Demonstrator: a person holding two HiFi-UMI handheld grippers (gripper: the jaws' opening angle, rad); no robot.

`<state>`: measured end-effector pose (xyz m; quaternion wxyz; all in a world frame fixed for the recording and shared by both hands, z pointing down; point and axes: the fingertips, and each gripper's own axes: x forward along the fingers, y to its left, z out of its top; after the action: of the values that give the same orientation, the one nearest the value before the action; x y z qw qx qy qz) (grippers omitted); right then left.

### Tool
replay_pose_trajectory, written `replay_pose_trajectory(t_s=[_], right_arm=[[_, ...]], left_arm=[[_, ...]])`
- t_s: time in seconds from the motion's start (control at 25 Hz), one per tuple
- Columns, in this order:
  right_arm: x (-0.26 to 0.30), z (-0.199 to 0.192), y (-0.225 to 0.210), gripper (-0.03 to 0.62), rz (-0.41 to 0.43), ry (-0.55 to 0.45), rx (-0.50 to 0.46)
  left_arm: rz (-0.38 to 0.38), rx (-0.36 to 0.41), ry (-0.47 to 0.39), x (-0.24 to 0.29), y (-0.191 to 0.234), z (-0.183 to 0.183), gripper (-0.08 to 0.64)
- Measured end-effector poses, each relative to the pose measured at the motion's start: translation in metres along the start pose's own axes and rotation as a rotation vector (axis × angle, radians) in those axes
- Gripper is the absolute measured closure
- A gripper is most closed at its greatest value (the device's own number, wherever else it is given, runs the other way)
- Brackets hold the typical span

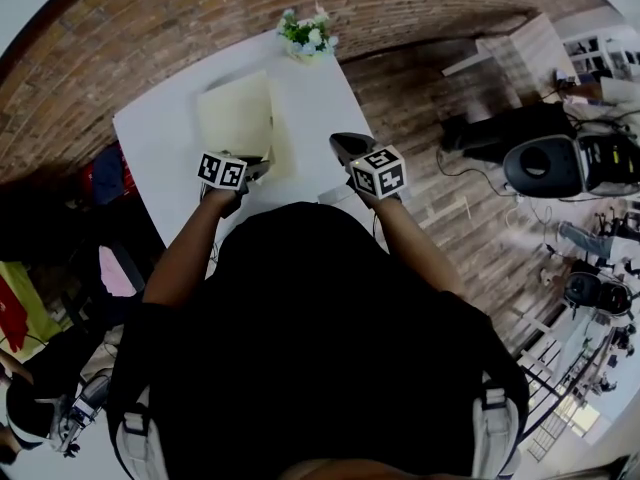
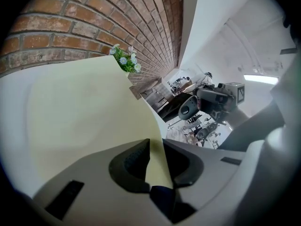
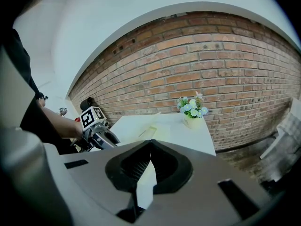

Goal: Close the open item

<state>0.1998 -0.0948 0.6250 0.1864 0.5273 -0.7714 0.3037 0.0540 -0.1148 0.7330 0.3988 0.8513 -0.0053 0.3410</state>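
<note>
A pale yellow folder [image 1: 240, 118] lies on the white table [image 1: 160, 138], nearer the person than the flower pot [image 1: 307, 36]. It is open, one thin cover raised at a slant above the other.

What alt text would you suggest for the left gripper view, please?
The left gripper is closed on the edge of a pale yellow folder cover, raised above a white table. Behind it are flowers and a brick wall.
</note>
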Motion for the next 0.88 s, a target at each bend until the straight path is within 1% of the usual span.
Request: replay_pose_trajectory(t_s=[0.88], right_arm=[[-0.009, -0.022, -0.024, 0.571, -0.021, 0.019, 0.054]], left_arm=[[0.018, -0.025, 0.136, 0.047, 0.015, -0.002, 0.482]])
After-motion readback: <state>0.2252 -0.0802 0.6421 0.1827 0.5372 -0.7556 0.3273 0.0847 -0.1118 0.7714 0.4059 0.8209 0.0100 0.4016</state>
